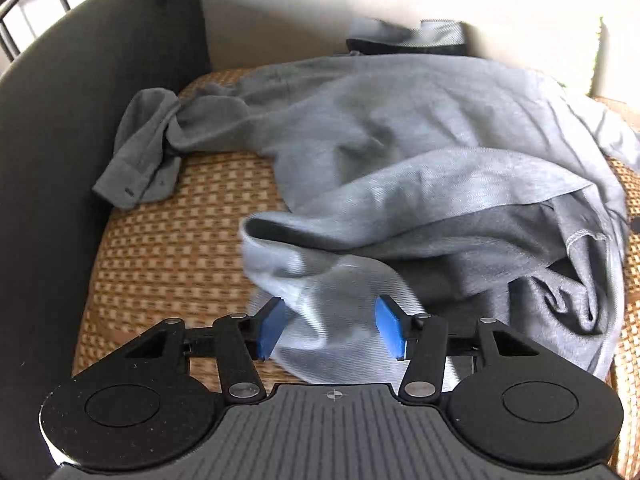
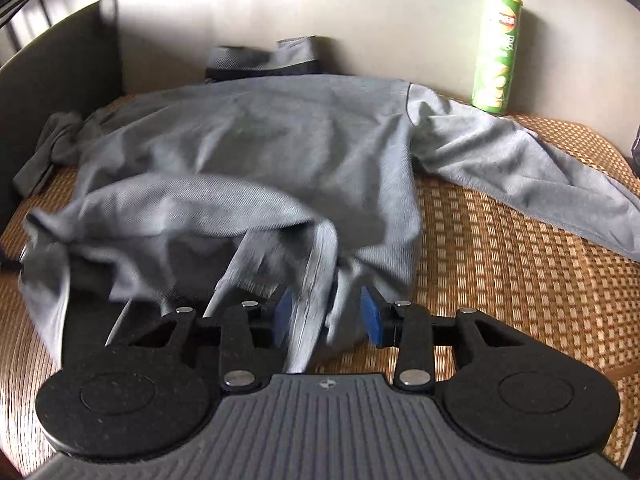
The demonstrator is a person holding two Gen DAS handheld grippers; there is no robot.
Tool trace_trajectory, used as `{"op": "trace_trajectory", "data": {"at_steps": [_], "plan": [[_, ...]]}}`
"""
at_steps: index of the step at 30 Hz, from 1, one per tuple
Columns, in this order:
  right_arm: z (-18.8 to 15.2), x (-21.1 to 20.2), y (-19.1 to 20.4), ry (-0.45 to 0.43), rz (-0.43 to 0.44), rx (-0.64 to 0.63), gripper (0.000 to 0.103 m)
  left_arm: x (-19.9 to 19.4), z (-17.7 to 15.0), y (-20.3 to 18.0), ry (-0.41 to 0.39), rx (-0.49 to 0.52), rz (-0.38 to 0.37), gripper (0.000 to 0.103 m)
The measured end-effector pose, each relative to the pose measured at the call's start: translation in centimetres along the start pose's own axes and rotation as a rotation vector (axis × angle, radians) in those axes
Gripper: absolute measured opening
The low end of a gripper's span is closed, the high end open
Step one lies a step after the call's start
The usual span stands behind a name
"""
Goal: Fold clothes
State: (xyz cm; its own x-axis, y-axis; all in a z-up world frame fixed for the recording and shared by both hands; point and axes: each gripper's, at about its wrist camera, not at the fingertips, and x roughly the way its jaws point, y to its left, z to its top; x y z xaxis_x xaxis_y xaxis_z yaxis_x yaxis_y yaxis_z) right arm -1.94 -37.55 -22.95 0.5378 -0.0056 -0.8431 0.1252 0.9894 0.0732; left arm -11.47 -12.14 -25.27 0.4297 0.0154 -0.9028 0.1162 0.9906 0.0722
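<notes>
A grey long-sleeved shirt (image 1: 400, 128) (image 2: 260, 132) lies rumpled across a woven straw mat (image 1: 168, 240) (image 2: 500, 260). Its near hem is bunched and motion-blurred in both wrist views. My left gripper (image 1: 328, 330) is open just above the near hem. Loose cloth lies between its blue pads (image 1: 270, 332), which stand apart from it. My right gripper (image 2: 328, 320) is open too, with a blurred fold of hem hanging in the gap, not pinched. One sleeve with its cuff (image 1: 136, 168) trails left, and the other sleeve (image 2: 520, 168) stretches right.
A folded dark grey garment (image 1: 404, 38) (image 2: 264, 60) sits at the back against the pale wall. A green crisps can (image 2: 496, 52) stands upright at the back right. A dark upholstered armrest (image 1: 48, 160) bounds the left side of the mat.
</notes>
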Motion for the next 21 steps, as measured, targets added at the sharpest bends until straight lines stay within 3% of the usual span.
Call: {"op": "trace_trajectory", "data": {"at_steps": [5,9,11,17,19,20,21], "plan": [[1.8,2.4,0.4,-0.003,0.016,-0.033,0.043,2.3,0.6,-1.8,0.035,-0.056,0.059,0.068],[2.3,3.6,0.9,0.008,0.026,-0.059,0.043,1.9,1.3,-2.8,0.038,-0.067,0.016,0.068],[2.5,4.0,1.0,0.016,0.033,-0.058,0.043,1.2,1.0,-3.8,0.0,-0.043,0.051,0.074],[2.6,5.3,1.1,0.041,0.041,-0.062,0.043,4.4,0.8,-5.4,0.067,0.017,0.129,0.074],[2.7,5.6,0.9,0.041,0.039,-0.06,0.043,4.8,0.9,-5.2,0.069,0.01,0.161,0.055],[2.7,5.8,0.8,0.042,0.039,-0.06,0.043,5.1,0.9,-5.1,0.07,0.006,0.176,0.033],[2.8,5.9,0.8,0.045,0.039,-0.064,0.043,5.0,0.8,-4.4,0.069,-0.018,0.18,0.024]]}}
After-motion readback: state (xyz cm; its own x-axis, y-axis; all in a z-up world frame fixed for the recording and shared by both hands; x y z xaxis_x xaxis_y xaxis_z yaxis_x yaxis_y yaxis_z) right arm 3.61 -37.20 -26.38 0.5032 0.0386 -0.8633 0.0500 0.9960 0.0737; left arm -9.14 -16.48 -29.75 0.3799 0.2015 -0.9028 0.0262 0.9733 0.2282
